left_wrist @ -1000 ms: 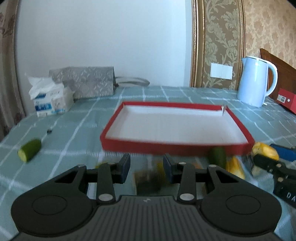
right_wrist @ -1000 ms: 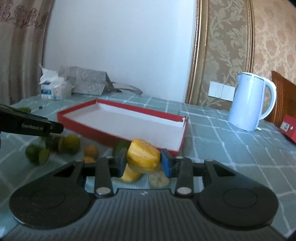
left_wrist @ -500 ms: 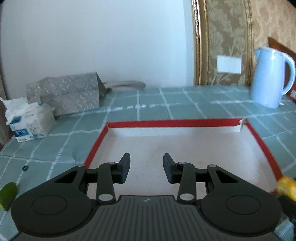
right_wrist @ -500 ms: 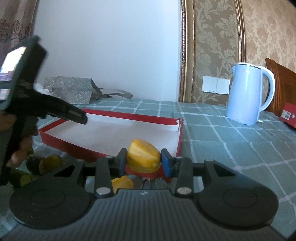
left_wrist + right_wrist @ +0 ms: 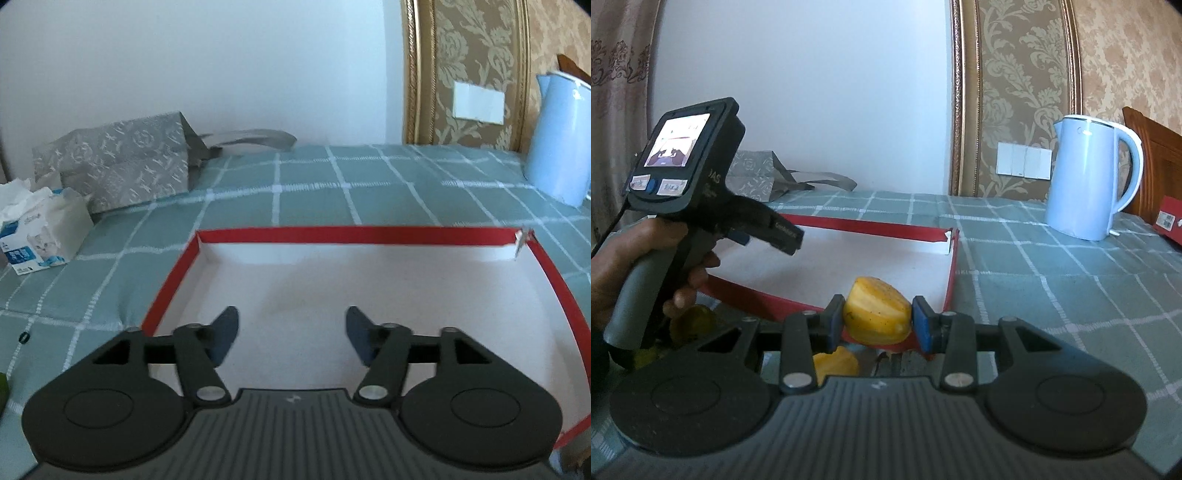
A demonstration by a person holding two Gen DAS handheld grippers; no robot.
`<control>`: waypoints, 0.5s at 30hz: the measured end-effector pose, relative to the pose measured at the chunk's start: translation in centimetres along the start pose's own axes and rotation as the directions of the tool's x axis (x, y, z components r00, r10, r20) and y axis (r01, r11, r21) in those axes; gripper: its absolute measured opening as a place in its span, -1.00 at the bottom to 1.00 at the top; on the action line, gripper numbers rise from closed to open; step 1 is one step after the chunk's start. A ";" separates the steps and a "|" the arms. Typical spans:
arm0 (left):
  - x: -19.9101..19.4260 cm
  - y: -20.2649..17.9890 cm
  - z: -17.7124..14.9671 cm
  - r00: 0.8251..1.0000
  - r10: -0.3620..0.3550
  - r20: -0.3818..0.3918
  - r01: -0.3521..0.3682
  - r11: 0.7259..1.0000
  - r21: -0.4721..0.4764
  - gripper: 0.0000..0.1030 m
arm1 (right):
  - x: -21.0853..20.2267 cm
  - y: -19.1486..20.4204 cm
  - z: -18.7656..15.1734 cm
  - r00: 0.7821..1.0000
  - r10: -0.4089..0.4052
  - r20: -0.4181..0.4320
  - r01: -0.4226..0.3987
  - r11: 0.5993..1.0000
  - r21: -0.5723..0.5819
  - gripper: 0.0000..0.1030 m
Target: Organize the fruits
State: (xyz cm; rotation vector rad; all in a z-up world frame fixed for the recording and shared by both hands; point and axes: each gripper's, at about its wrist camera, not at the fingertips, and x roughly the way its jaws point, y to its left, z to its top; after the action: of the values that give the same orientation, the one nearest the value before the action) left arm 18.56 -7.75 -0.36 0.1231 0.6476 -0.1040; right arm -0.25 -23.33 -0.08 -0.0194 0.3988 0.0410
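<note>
Jaws first: my left gripper [image 5: 291, 332] has just been opening and now gapes wide over the white floor of the red tray [image 5: 373, 235], nothing between the pads. My right gripper [image 5: 878, 320] is clamped on a yellow fruit [image 5: 877, 312], pads pressed to both its sides, just short of the tray's near rim.

Round about: a grey bag [image 5: 118, 158] and a tissue pack [image 5: 40, 229] sit back left on the checked cloth [image 5: 314, 192], a blue kettle [image 5: 1089, 177] back right, all well apart from the tray. From the right camera my left hand [image 5: 635, 266] and its tool stand over the tray's left part. More fruit [image 5: 690, 325] lies below that hand, outside the tray, and another yellow piece [image 5: 836, 363] just under my right jaws; how many in all I can't quite tell, the tool hides them.

Against a second ago: the left has crossed from the fruit pile, past the rim, to above the tray, and what it carried no longer shows between its pads. The right has barely shifted.

Room: tray floor bare ahead of the left jaws, rims well off either side.
</note>
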 end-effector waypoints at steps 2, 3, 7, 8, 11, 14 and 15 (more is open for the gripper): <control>-0.2 0.2 0.1 1.000 0.002 0.011 -0.002 1.000 -0.001 0.48 | -0.1 0.0 0.0 1.000 0.003 0.002 -0.003 1.000 0.002 -0.29; -0.3 0.4 0.1 1.000 0.003 0.018 -0.003 1.000 -0.010 0.50 | -0.2 0.0 0.0 1.000 0.002 0.006 -0.002 1.000 0.001 -0.29; -1.2 1.0 0.5 0.999 0.009 0.049 -0.007 0.999 -0.040 0.61 | -0.2 0.1 -0.1 1.000 0.000 0.004 0.000 1.000 0.001 -0.29; -1.2 1.1 0.7 0.999 0.015 0.052 -0.013 0.999 -0.043 0.71 | -0.2 0.1 -0.1 1.000 0.001 0.004 -0.001 1.000 0.003 -0.29; -1.2 1.2 0.8 0.997 0.040 0.061 -0.038 0.998 -0.045 0.72 | -0.4 0.2 -0.1 1.000 -0.001 0.012 0.001 1.000 -0.001 -0.29; -1.1 1.6 0.7 0.999 0.017 0.043 -0.014 0.999 -0.052 0.73 | -0.5 0.2 -0.1 1.000 -0.002 0.018 0.002 1.000 -0.004 -0.29; -1.1 1.8 0.7 0.999 0.001 0.039 0.001 0.998 -0.059 0.74 | -0.5 0.2 -0.2 1.000 -0.002 0.017 0.002 1.000 -0.004 -0.29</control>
State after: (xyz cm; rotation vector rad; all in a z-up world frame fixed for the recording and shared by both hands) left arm 18.37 -6.03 1.00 0.0637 0.6107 -0.0867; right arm -0.77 -23.18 -0.04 -0.0233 0.3814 0.0397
